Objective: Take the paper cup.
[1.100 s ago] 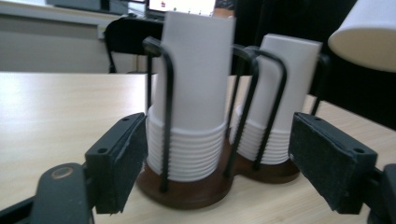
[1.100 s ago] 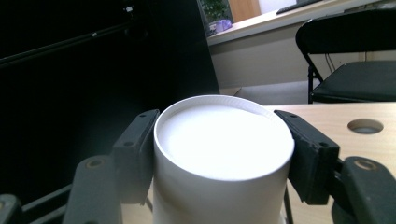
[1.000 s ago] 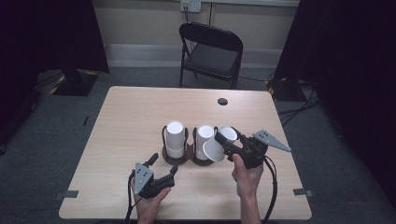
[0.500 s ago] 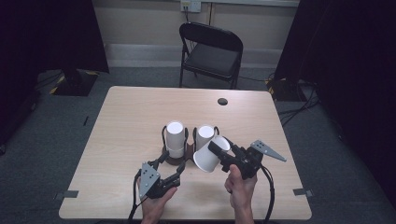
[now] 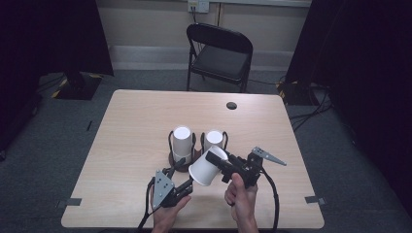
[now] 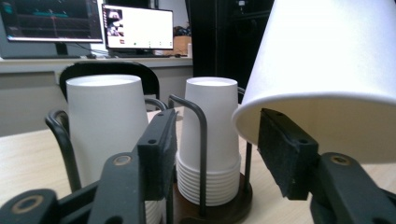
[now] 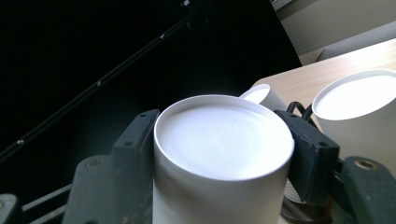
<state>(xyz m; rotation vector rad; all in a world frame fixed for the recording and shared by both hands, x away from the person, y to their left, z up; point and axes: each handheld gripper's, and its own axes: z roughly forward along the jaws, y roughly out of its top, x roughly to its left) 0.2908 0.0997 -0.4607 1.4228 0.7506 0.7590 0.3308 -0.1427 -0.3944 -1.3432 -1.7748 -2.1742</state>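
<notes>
Two stacks of upturned white paper cups stand in wire holders mid-table, the left stack (image 5: pixel 182 142) (image 6: pixel 105 126) and the right stack (image 5: pixel 214 140) (image 6: pixel 210 140). My right gripper (image 5: pixel 219 162) (image 7: pixel 224 140) is shut on a single white cup (image 5: pixel 205 169) (image 7: pixel 222 154) near its base. That cup hangs tilted in front of the stacks, mouth toward the lower left. My left gripper (image 5: pixel 180 179) (image 6: pixel 217 135) sits just below the cup's mouth. Its jaws have just been closing and still stand apart. The cup's rim (image 6: pixel 322 100) hangs over its right jaw; contact is unclear.
A black folding chair (image 5: pixel 221 48) stands beyond the table's far edge. A small dark round hole (image 5: pixel 231 105) sits near the far right of the tabletop (image 5: pixel 136 121). Cables trail from both grippers toward the near edge. Monitors (image 6: pixel 137 28) glow in the background.
The right gripper has carried the cup down and left, away from the right stack toward the left gripper. The left gripper's jaws have narrowed.
</notes>
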